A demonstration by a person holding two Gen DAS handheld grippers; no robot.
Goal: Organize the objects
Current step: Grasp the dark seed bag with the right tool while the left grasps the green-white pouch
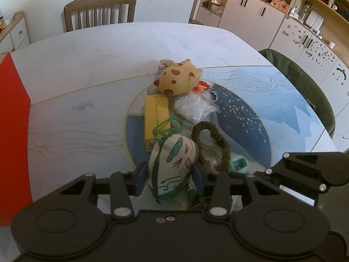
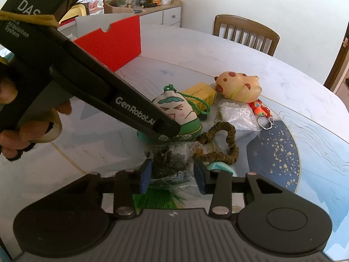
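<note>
My left gripper (image 1: 170, 179) is shut on a white plush pouch (image 1: 174, 159) with a cartoon face and a green cord. From the right wrist view the left gripper (image 2: 168, 133) comes in from the upper left and pinches the pouch (image 2: 176, 111) low down. My right gripper (image 2: 172, 178) is shut on a clear bag of dark dried leaves (image 2: 172, 161), which fills the gap between its blue pads. The pile also holds a yellow spotted squishy toy (image 1: 177, 79), a yellow box (image 1: 156, 118), a bag of white beads (image 1: 194, 107), a brown scrunchie (image 1: 226, 150) and an orange keychain (image 2: 260, 109).
The pile lies on a round marble table (image 1: 87, 65) with a blue patterned inlay. A red open box (image 2: 115, 43) stands at the table's left side. A teal item (image 1: 238, 162) lies under the pile. A wooden chair (image 1: 100, 11) and a green chair (image 1: 305, 83) stand at the table's edge.
</note>
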